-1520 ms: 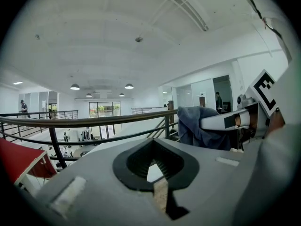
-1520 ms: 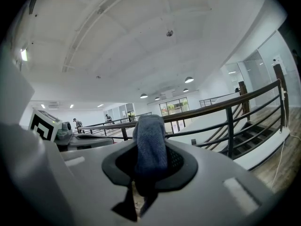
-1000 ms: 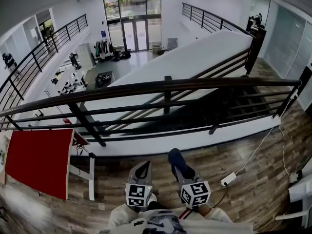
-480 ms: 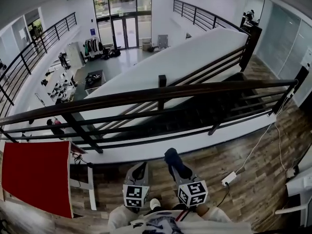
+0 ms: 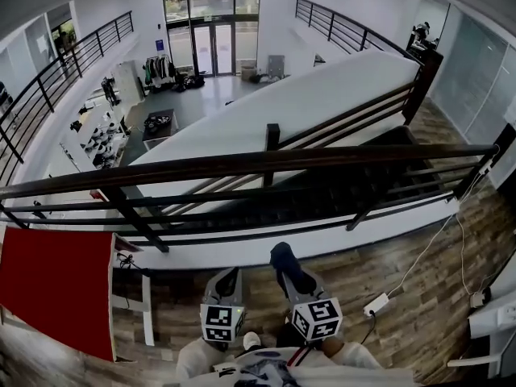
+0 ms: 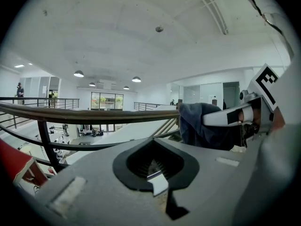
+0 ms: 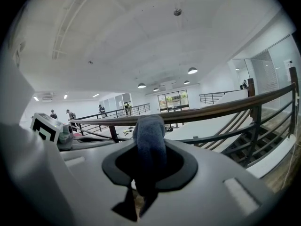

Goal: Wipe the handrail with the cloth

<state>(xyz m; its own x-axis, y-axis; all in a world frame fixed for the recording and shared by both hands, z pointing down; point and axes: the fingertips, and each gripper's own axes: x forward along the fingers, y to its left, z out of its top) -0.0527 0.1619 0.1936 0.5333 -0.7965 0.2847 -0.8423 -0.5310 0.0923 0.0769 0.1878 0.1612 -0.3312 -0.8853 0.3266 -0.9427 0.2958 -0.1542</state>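
The right gripper's [image 7: 139, 192] jaws are pinched on a dark blue-grey soft cloth [image 7: 149, 138], which stands up from between them in a rounded bundle. The left gripper's [image 6: 159, 185] jaws are pressed together with nothing between them. From the left gripper view, the cloth [image 6: 202, 126] shows to the right, clamped in the other tool.

In the head view both grippers sit side by side, low in the frame and close to the person's body, the left gripper [image 5: 226, 284] just beside the right gripper [image 5: 292, 271], each carrying its marker cube. The cloth [image 5: 283, 260] pokes forward from the right one.

The dark brown wooden handrail [image 5: 266, 161] runs across the frame ahead of them, topping a black metal railing with horizontal bars. The cloth is well apart from it and does not touch it. Beyond the rail lie a staircase and an open lower hall. A wood-plank floor [image 5: 411, 268] lies underfoot, with a flat red panel [image 5: 56, 285] to the left and a white power strip [image 5: 376, 304] to the right.
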